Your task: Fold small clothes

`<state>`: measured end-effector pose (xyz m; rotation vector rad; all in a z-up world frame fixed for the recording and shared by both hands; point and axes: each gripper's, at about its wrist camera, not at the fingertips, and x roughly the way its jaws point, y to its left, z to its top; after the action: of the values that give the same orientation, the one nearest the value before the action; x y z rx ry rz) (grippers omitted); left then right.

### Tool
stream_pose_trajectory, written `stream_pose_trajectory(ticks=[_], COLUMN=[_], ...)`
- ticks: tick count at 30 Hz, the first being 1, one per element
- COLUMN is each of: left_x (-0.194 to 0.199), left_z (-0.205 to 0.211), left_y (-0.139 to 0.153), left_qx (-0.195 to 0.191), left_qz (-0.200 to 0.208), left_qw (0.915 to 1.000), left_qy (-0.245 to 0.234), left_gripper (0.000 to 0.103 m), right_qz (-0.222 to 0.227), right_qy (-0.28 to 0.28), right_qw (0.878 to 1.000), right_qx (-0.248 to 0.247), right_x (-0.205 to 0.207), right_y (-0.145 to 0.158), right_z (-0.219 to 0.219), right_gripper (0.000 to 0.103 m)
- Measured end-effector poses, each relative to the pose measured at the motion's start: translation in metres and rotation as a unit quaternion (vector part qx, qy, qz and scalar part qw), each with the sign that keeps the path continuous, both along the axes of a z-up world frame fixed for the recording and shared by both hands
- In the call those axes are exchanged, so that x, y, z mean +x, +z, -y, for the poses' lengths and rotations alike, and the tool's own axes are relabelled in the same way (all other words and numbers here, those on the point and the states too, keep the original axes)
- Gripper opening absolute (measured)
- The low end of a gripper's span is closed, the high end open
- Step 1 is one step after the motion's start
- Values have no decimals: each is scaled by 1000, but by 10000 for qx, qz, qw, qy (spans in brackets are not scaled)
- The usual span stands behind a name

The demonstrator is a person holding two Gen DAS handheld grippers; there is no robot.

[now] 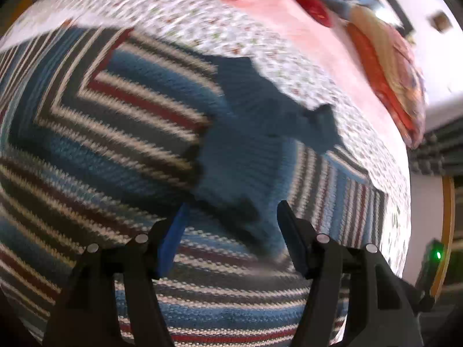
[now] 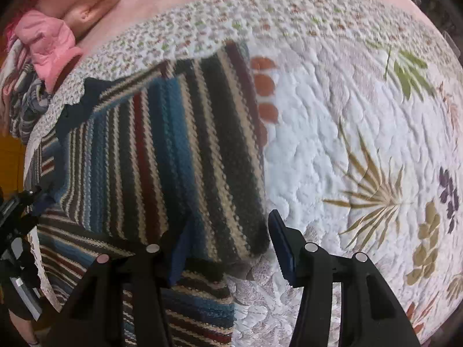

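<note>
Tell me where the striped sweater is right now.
The striped sweater lies spread on the white floral quilt, left half of the right wrist view, filling the left wrist view, under both open grippers.

"That knitted sweater (image 2: 162,156) ahead of the tongs: blue, red, cream and dark stripes?"

"Yes. Right of it, a white quilted bedspread (image 2: 332,133) printed with green, tan and purple leaves."

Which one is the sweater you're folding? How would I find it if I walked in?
Look at the big bed with the white flowery quilt. The sweater lies flat on it, in front of the pile of pink clothes. It's the only knitted thing there, with blue, dark, cream and red stripes, not leaf and flower prints like the quilt.
</note>
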<state>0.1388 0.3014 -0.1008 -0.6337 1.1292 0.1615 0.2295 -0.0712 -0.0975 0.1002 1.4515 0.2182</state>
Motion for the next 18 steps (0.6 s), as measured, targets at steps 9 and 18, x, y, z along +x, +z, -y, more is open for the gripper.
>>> stream_pose_trajectory(ticks=[9, 18], left_x=[1, -10], left_z=[-9, -16], left_y=[-4, 17], left_qx=[-284, 222], left_qz=[441, 671], left_qw=[9986, 9971], left_qy=[-92, -288], left_gripper=[8, 11], right_qz=[125, 156], right_qy=[-47, 276], right_qw=[9999, 9994], right_qx=[-25, 108], right_x=[3, -1], right_y=[6, 6], right_z=[-1, -16], right_gripper=[53, 53])
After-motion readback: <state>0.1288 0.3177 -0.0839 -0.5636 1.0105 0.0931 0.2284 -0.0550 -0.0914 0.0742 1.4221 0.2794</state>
